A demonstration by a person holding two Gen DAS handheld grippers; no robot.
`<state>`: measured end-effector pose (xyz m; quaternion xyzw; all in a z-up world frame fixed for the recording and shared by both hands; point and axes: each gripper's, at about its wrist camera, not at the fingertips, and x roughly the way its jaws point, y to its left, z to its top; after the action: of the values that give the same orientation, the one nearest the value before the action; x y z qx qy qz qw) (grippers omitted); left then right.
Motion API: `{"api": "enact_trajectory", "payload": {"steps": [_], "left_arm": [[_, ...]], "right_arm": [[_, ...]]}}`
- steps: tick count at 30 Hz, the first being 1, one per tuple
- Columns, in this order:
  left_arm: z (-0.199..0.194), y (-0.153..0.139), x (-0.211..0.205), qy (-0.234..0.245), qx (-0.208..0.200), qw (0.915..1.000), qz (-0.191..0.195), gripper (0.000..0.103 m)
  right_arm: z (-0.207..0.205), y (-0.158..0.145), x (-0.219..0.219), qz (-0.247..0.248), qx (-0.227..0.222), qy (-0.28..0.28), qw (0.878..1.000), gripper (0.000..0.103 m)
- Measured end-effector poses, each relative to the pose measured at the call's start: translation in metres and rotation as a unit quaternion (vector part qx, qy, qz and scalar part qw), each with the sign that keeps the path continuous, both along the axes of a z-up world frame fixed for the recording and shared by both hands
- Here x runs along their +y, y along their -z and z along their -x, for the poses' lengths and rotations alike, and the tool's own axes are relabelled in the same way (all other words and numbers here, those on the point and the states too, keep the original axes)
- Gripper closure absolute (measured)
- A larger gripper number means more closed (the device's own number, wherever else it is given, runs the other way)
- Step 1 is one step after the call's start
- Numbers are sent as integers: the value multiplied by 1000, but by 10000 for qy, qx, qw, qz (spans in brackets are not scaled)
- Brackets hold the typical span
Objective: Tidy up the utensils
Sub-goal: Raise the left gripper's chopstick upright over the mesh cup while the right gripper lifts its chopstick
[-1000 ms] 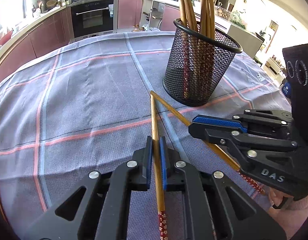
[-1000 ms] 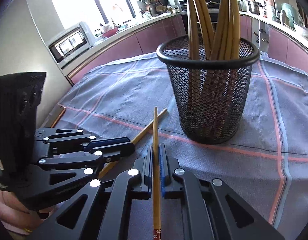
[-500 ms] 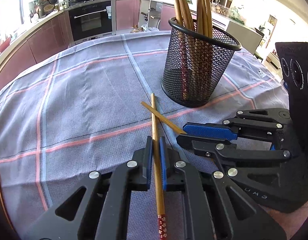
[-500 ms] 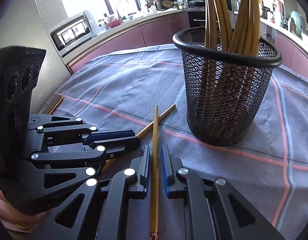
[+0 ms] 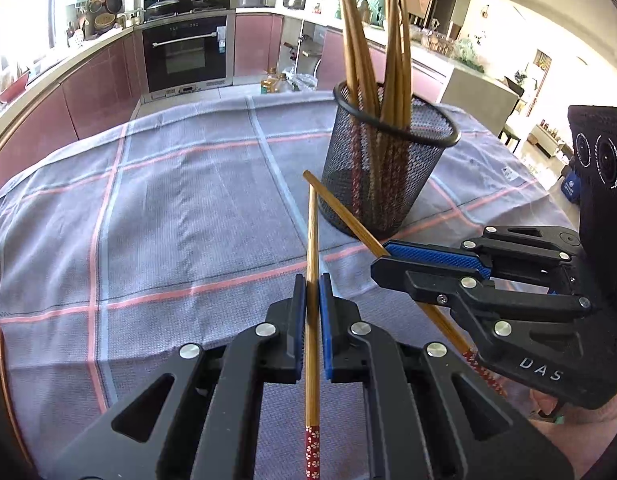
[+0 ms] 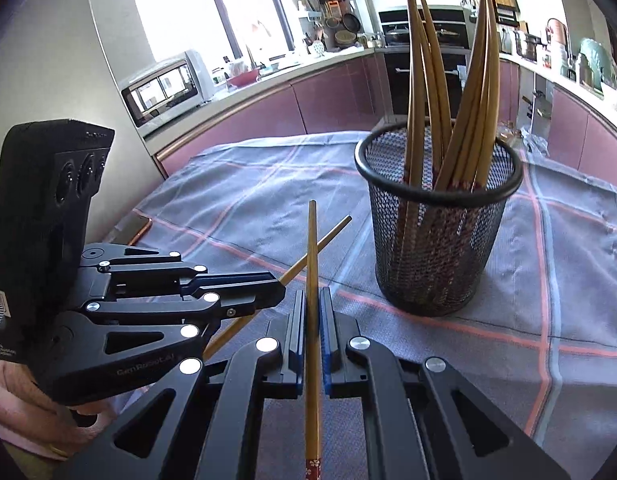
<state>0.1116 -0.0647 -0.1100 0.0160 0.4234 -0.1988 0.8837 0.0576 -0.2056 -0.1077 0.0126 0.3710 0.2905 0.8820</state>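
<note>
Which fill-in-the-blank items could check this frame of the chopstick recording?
1. Each gripper is shut on one ____.
2. The loose chopsticks' tips point toward the black mesh ____.
3. In the left wrist view, the right gripper and its chopstick cross the left gripper and its chopstick near their ____.
4. The table is covered by a checked ____.

Missing words: chopstick; holder; tips; cloth.

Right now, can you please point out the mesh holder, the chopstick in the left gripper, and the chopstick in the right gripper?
mesh holder (image 5: 382, 184), left wrist view, on its wire wall.
chopstick in the left gripper (image 5: 313, 236), left wrist view, on its bare shaft.
chopstick in the right gripper (image 6: 311, 248), right wrist view, on its bare shaft.
</note>
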Motion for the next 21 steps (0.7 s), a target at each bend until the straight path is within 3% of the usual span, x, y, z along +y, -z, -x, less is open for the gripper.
{"api": "enact_trajectory", "payload": {"steps": [21], "left_arm": [[20,-37,17,130,-237,9969,738,96]], "right_arm": [[13,-31,-22,-389,-381,128,9984,97]]}}
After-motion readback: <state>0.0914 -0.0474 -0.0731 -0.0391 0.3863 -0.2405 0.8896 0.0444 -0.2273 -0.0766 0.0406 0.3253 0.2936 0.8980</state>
